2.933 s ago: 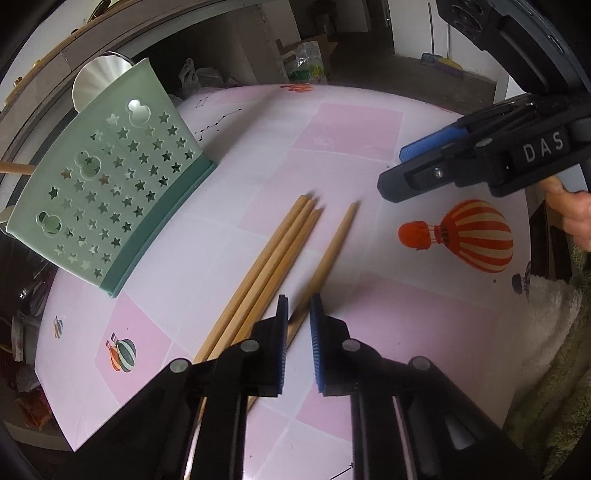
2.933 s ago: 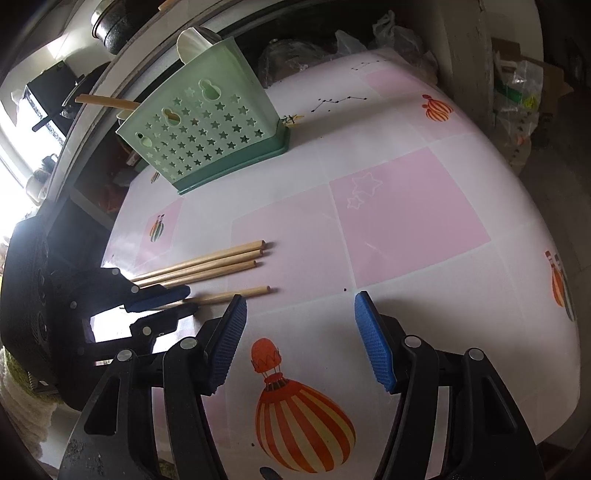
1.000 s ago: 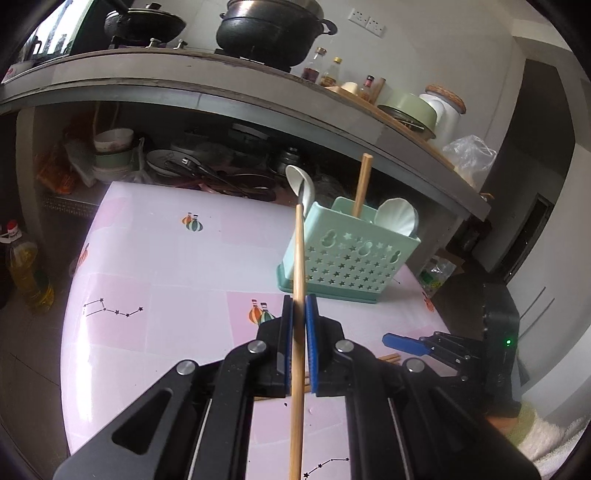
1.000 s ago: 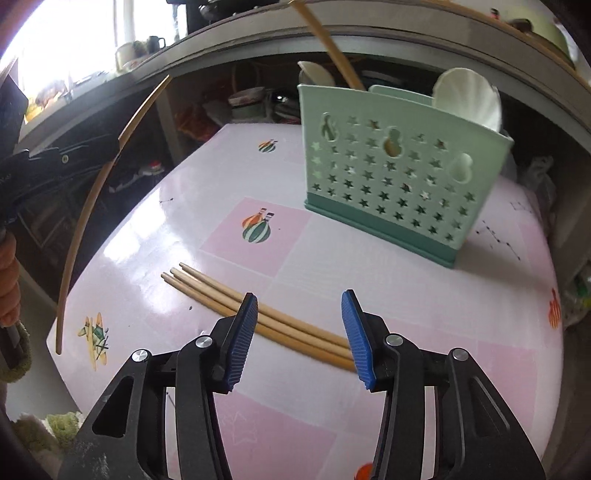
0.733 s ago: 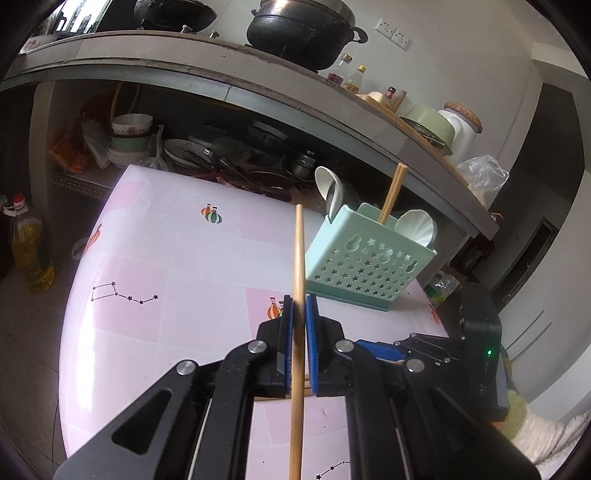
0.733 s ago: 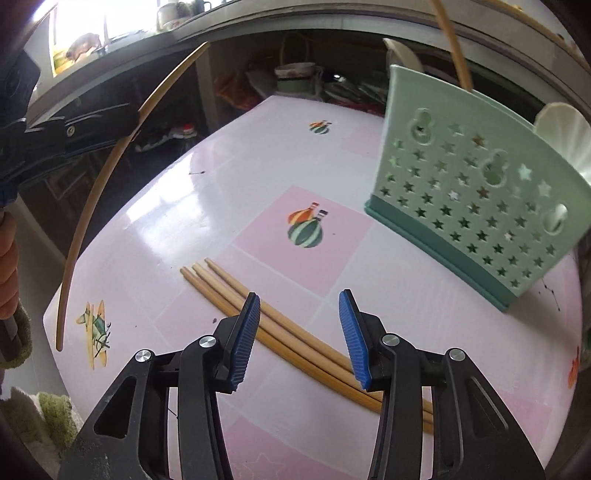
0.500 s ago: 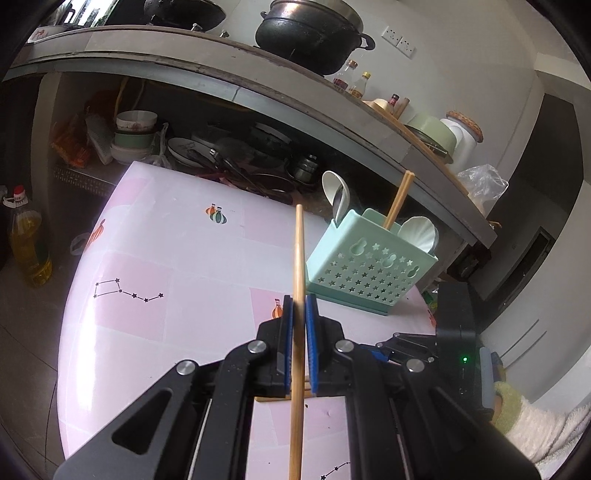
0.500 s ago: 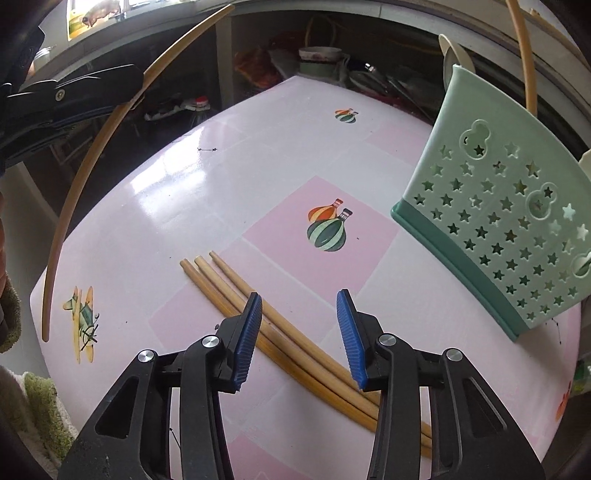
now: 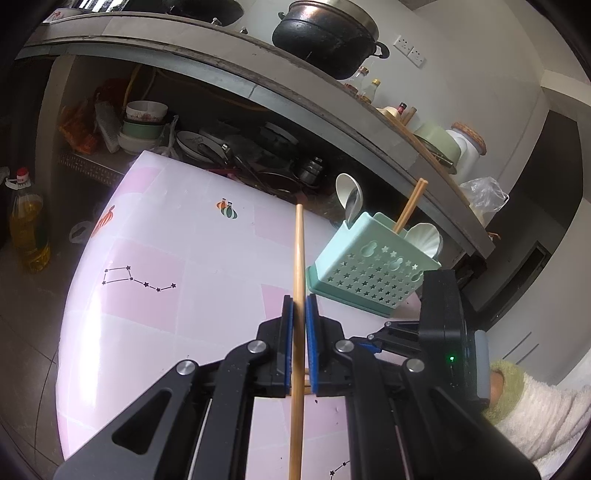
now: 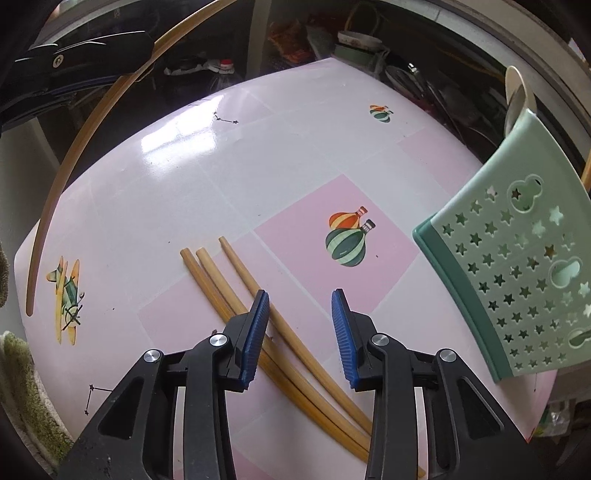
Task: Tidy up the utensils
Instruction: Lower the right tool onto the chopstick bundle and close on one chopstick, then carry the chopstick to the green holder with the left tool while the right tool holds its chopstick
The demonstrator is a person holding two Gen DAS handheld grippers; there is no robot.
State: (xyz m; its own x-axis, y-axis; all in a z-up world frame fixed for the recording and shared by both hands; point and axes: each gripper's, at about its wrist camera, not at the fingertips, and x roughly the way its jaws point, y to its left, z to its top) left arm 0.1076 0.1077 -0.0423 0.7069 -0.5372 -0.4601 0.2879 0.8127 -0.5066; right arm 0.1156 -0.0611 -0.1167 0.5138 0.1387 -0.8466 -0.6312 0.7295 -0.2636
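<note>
My left gripper [image 9: 299,310] is shut on a wooden chopstick [image 9: 299,258], held upright above the table. The same chopstick [image 10: 74,147] arcs across the left of the right wrist view. A mint green utensil holder [image 9: 376,266] stands to the right of it, with one chopstick [image 9: 408,208] and two white spoons [image 9: 349,197] in it. It also shows in the right wrist view [image 10: 524,273]. My right gripper [image 10: 300,306] is open and empty, low over three chopsticks [image 10: 236,291] that lie side by side on the table.
The table [image 9: 155,258] has a pink and white cloth with balloon prints. Behind it runs a counter with a black pot [image 9: 325,33], and a shelf of bowls and pans below. An oil bottle [image 9: 27,229] stands on the floor at left.
My left gripper has picked one chopstick off the table and raised it upright. My right gripper has moved closer and lower over the three remaining chopsticks, staying open.
</note>
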